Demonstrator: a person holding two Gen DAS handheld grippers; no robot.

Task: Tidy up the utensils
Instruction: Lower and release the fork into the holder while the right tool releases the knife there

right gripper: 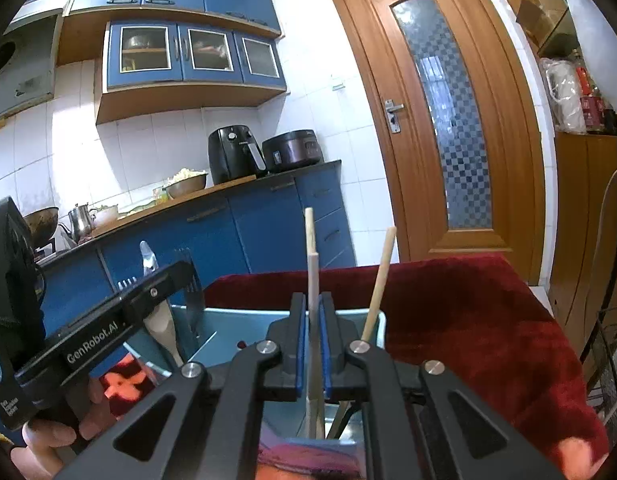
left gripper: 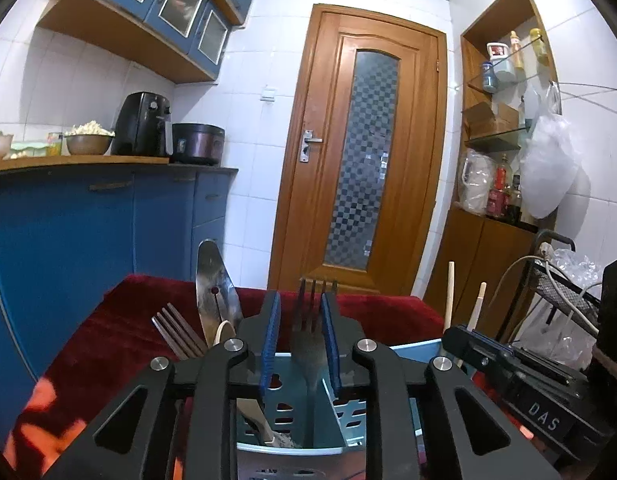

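The blue slotted caddy point(left gripper: 350, 414) on the red cloth point(left gripper: 120, 332) holds forks, a knife and chopsticks upright. The left gripper point(left gripper: 299, 344) stands loose around a fork point(left gripper: 308, 332); the right gripper point(right gripper: 313, 346) pinches a chopstick point(right gripper: 312, 280).

At lower centre of your left view, the utensil caddy point(left gripper: 292, 428) is crowded: a fork point(left gripper: 308, 332) stands between your pads, a knife point(left gripper: 214, 284) and second fork point(left gripper: 176, 332) block the left, chopsticks point(left gripper: 450, 296) the right. The red cloth point(left gripper: 120, 320) beyond lies free for passing.
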